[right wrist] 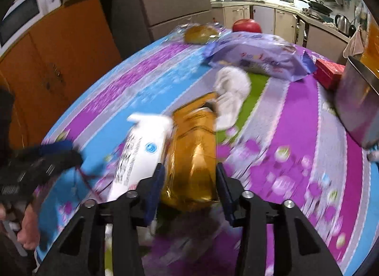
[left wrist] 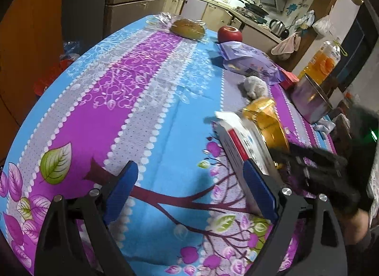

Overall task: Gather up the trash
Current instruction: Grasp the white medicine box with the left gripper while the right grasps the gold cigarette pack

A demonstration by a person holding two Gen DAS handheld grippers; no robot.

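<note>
Right wrist view: your right gripper (right wrist: 189, 178) has its pads clamped on the gold foil wrapper (right wrist: 193, 157), which sits between the jaws and bulges out ahead of them. Landmark is that wrapper. Touching its left side, a white carton (right wrist: 142, 148) lies on the floral tablecloth (right wrist: 296, 148). Just beyond the wrapper, a crumpled white tissue (right wrist: 231, 95). Farther on, a purple snack bag (right wrist: 255, 57), then a bread roll in plastic (right wrist: 201, 33) and a red apple (right wrist: 247, 25) at the far edge. Right of the wrapper, well apart, a steel pot (right wrist: 360, 107) and a red box (right wrist: 330, 73).

Left wrist view: your left gripper (left wrist: 191, 188) stands wide open, nothing between its pads, over bare cloth left of the carton.

Risks, as judged:
- Foil is slick and crushable; the grip may slip on lifting.
- Carton leans against the wrapper; pulling up could drag it.
- Frame is smeared, so contact depth is uncertain.
</note>
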